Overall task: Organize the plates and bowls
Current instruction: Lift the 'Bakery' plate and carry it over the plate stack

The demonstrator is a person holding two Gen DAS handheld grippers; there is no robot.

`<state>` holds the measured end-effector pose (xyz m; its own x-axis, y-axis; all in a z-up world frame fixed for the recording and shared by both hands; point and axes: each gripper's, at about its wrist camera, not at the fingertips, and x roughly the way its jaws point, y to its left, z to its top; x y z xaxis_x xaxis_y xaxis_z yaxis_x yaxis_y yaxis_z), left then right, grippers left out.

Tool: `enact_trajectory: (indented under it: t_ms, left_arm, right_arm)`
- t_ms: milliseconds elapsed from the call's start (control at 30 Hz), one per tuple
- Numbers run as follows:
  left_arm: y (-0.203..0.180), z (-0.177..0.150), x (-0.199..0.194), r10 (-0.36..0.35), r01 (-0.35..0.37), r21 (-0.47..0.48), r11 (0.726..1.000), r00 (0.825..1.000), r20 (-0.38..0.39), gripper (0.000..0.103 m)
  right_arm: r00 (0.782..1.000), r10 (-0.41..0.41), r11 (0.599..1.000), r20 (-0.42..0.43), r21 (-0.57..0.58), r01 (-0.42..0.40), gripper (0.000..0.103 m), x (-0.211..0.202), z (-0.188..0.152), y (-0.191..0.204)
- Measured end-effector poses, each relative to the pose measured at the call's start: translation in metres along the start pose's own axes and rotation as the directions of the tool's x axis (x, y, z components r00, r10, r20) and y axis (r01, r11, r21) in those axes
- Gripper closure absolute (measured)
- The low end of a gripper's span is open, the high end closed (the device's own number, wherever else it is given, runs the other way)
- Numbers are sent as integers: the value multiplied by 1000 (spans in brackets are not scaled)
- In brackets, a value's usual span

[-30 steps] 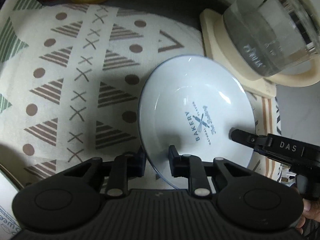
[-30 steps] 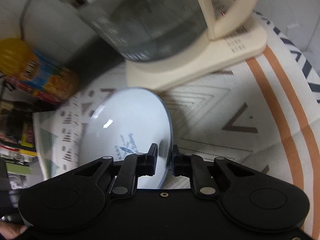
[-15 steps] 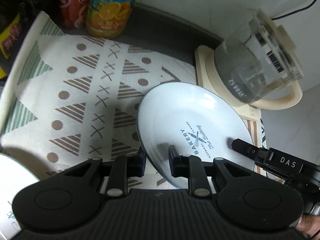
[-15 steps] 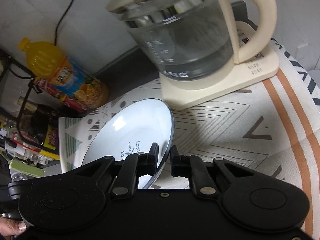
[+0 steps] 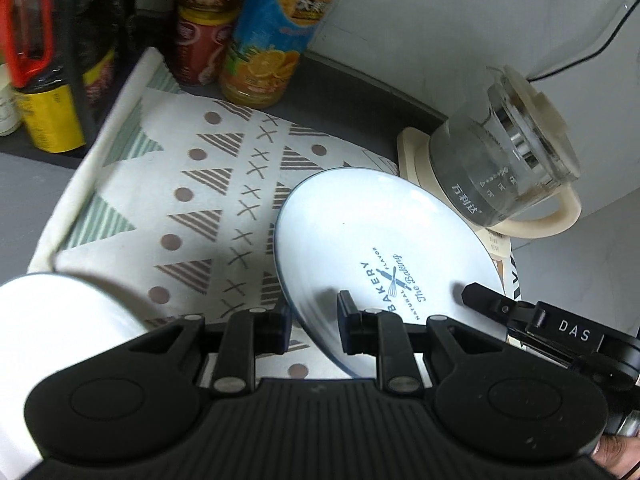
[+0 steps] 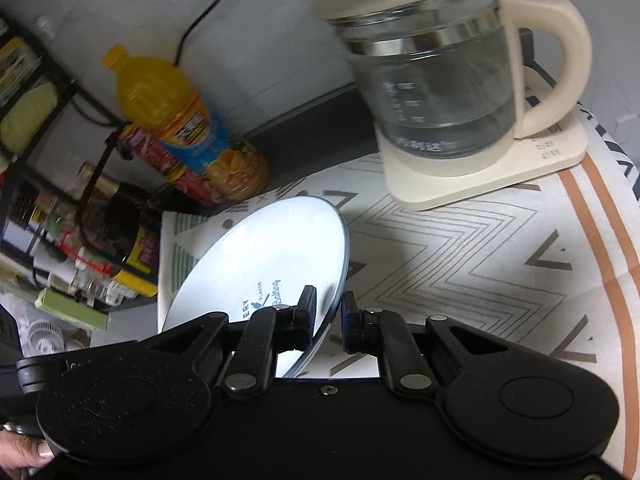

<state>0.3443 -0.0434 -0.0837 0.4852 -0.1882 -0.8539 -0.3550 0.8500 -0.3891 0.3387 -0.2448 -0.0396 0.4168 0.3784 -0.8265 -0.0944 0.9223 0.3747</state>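
both tools (image 5: 312, 316) (image 6: 327, 312) clamped on plate (image 5: 360, 240)

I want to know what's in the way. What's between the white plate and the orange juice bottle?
Only bare patterned mat lies between the plate and the juice bottle, then a dark counter strip. The left wrist view shows it best.

White plate (image 5: 372, 240), blue rim and blue bakery lettering.
Beneath: cream cloth (image 5: 168, 216) patterned with brown striped triangles, dots, crosses; cream kettle (image 6: 448, 92) at two o'clock.
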Motion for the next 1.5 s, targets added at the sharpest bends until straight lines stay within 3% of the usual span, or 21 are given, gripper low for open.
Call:
enact_trajectory:
  t_ms: [833, 1500]
  left_arm:
    - [83, -61, -82, 105, -90, -167, 982, 991, 85, 82]
    - [124, -105, -92, 169, -157, -250, 956, 985, 28, 82]
  right_arm:
    - [990, 101, 982, -98, -148, -115, 90, 9, -69, 81]
    - [980, 103, 968, -172, -209, -138, 90, 28, -106, 103]
